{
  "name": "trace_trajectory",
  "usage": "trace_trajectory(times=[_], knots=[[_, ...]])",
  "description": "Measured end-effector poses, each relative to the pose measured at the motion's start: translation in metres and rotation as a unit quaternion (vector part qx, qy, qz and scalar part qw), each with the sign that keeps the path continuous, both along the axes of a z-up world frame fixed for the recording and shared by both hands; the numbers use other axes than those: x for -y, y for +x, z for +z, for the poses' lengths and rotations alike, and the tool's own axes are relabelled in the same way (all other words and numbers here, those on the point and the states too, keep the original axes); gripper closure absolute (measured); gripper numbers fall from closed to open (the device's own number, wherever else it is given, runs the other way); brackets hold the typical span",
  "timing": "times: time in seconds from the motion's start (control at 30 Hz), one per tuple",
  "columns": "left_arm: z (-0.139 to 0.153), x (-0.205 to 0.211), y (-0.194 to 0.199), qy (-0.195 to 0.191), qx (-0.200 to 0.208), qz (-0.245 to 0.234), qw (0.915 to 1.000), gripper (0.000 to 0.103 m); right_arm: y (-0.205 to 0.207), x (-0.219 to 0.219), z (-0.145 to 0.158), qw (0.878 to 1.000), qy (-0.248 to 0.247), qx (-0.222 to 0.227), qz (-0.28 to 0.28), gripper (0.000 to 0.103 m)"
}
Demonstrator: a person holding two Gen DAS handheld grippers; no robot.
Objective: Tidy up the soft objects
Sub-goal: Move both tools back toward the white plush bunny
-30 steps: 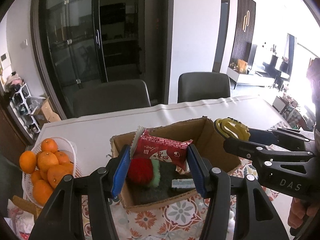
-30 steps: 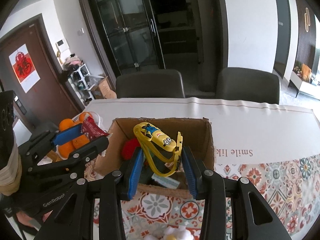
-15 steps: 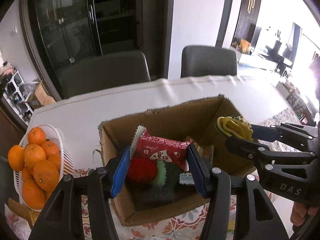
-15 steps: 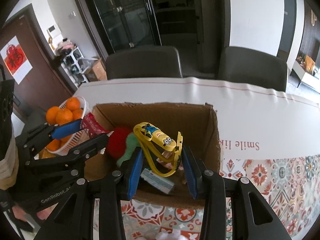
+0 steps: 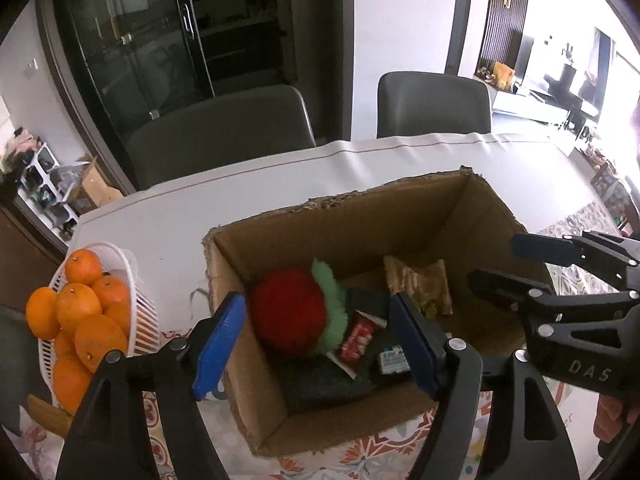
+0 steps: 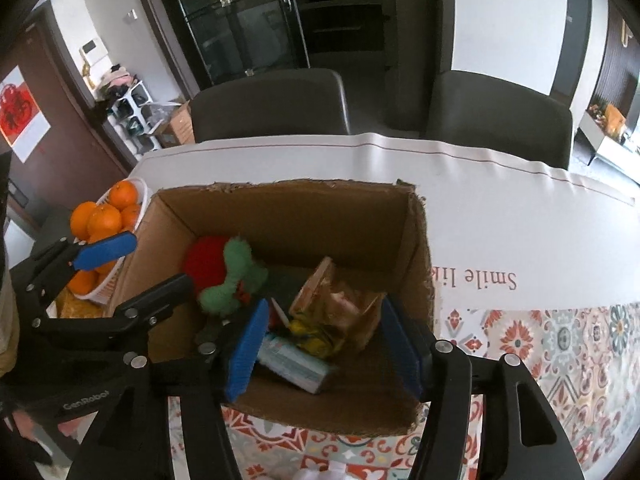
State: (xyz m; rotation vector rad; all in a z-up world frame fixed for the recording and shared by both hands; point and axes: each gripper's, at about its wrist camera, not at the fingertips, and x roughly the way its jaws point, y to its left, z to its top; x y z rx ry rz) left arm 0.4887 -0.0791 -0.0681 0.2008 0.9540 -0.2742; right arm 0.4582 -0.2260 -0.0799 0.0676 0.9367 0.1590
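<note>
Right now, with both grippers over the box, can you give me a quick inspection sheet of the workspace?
Surface: table under white cloth, patterned mat at the near edge.
Job's things: cardboard box holding red-and-green plush, red snack packet, yellow toy.
Clutter: basket of oranges left of the box.
Grippers: left gripper and right gripper open, empty, jaws just opened.
Cables: nothing seen.
Surroundings: two grey chairs, glass cabinet behind.

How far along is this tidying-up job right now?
Well along, it seems. The cardboard box already holds a red and green plush toy, a red snack packet and a yellow toy. The left gripper and right gripper have just been opening, with nothing held. What remains outside the box cannot be seen.
</note>
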Motion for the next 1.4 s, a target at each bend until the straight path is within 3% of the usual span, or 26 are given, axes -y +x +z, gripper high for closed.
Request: trace_trajectory(times=[0.6,0.93,1.13,1.3,1.4], knots=[[0.025,-0.001,-0.072,0.022,0.054,-0.006,0.9983,0.028,-0.064,0.010,0.031,0.998,-0.031,0.045,-0.036,0.043],[0.011,0.010,-0.117,0.058,0.041,-0.050,0.9962,0.028,-0.105,0.006,0.018,0.996,-0.093,0.000,-0.006,0.043],[0.003,0.003,-0.137,0.007,0.006,-0.010,0.9999,0.029,-0.135,0.011,0.013,0.995,-0.092,-0.006,-0.022,0.043],[-0.009,-0.003,-0.153,-0.049,-0.038,0.039,0.9973,0.029,-0.161,0.030,0.009,0.995,-0.031,0.007,-0.096,0.043],[-0.019,-0.006,-0.158,-0.088,-0.070,0.067,0.9914,0.031,-0.175,0.037,0.000,0.992,0.010,0.004,-0.129,0.043]])
